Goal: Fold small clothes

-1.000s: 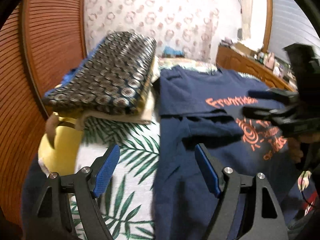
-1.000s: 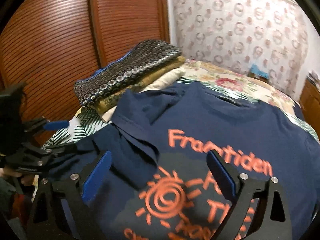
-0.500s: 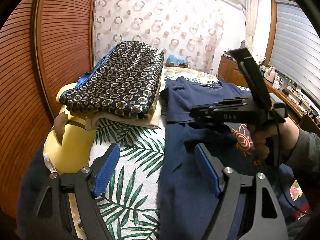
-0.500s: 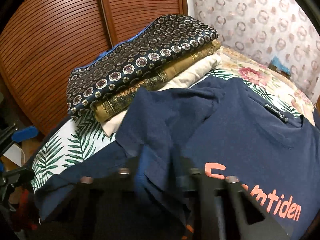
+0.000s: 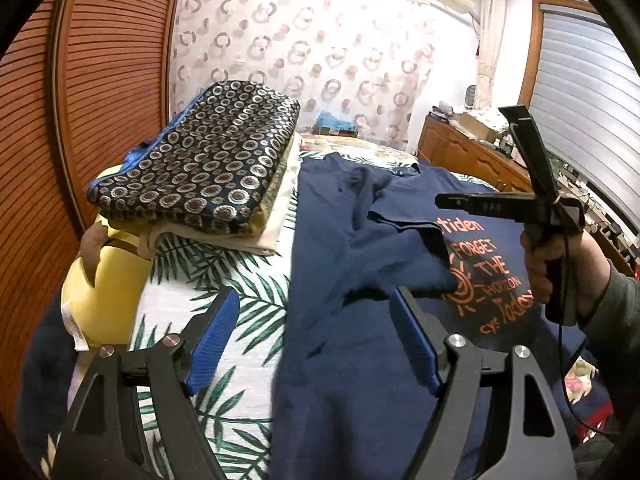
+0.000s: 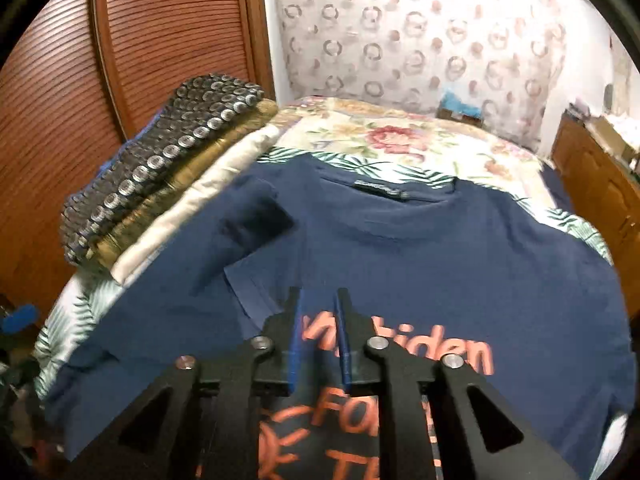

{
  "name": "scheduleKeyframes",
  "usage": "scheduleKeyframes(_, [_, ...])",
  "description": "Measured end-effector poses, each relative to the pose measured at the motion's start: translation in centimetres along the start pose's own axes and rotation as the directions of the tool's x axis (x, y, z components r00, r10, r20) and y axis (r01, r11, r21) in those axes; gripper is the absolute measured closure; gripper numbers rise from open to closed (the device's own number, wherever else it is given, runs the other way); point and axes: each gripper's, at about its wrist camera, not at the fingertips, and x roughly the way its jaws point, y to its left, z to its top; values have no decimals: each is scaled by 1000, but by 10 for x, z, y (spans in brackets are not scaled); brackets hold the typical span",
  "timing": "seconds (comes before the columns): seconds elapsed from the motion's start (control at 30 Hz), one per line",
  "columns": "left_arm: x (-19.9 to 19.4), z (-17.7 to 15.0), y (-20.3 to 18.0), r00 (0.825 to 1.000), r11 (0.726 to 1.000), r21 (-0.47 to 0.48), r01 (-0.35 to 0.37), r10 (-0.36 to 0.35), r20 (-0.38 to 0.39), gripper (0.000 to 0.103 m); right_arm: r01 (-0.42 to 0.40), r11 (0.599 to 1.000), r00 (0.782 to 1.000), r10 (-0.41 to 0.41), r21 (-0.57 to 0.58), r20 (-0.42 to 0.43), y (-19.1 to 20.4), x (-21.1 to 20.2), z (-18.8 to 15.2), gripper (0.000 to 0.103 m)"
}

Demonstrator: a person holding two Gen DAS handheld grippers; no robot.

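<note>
Navy T-shirt lies spread on the leaf-print bedspread, sleeve folded inward. Left gripper is spread wide above the shirt edge. Right gripper fingers are nearly closed, apparently empty. Stack of folded clothes sits just left, beside a yellow cushion

The bed wears a white cover printed with green palm leaves, which gives way near its far edge to a cream cloth with pink flowers. A navy blue T-shirt with orange lettering lies spread flat across the middle, its left sleeve folded in over the chest. Along the left edge sits a stack of folded cloths topped by a dark ring-patterned one, touching the shirt's shoulder, with a yellow cushion just in front.
</note>
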Motion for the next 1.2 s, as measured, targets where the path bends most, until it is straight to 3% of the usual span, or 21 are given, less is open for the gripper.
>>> scheduleKeyframes(0.13, [8, -3, -5, 999, 1000, 12, -16, 17, -27, 25, -38, 999, 999, 38, 18, 4, -3, 2, 1, 62])
scheduleKeyframes(0.4, [21, -10, -14, 998, 999, 36, -16, 19, -67, 25, -155, 977, 988, 156, -149, -5, 31, 22, 10, 62])
scheduleKeyframes(0.6, [26, -15, -18, 996, 999, 47, -16, 20, -88, 25, -94, 971, 992, 73, -220, -101, 41, 58, 20, 62])
scheduleKeyframes(0.63, [25, -15, -19, 996, 999, 50, -17, 21, -87, 25, -66, 969, 993, 41, -240, -111, 40, 62, 19, 66])
scheduleKeyframes(0.7, [25, -15, -20, 996, 999, 49, -19, 23, -86, 25, -85, 966, 991, 57, -245, -117, 40, 61, 20, 89])
scheduleKeyframes(0.73, [24, -14, -20, 996, 999, 46, -18, 22, -85, 25, -71, 967, 992, 43, -244, -116, 38, 61, 20, 95])
scheduleKeyframes(0.83, [23, -13, -21, 997, 999, 47, -19, 23, -78, 25, -40, 981, 997, 28, -190, -68, 16, 39, 21, 97])
scheduleKeyframes(0.97, [19, -11, -22, 998, 999, 44, -12, 15, -69, 25, -32, 999, 998, 30, -23, -58, -24, 16, 20, 97])
scheduleKeyframes(1.07, [19, -9, -25, 998, 999, 39, -9, 11, -65, 25, -9, 1000, 999, 9, -4, -50, -37, 5, 19, 97])
scheduleKeyframes(1.1, [20, -8, -26, 998, 999, 37, -3, 6, -65, 25, 19, 1000, 999, -19, -11, -41, -37, 4, 19, 97])
scheduleKeyframes(1.2, [21, -4, -33, 998, 999, 52, 3, 0, -62, 25, 45, 999, 998, -46, -20, -40, -35, -1, 16, 70])
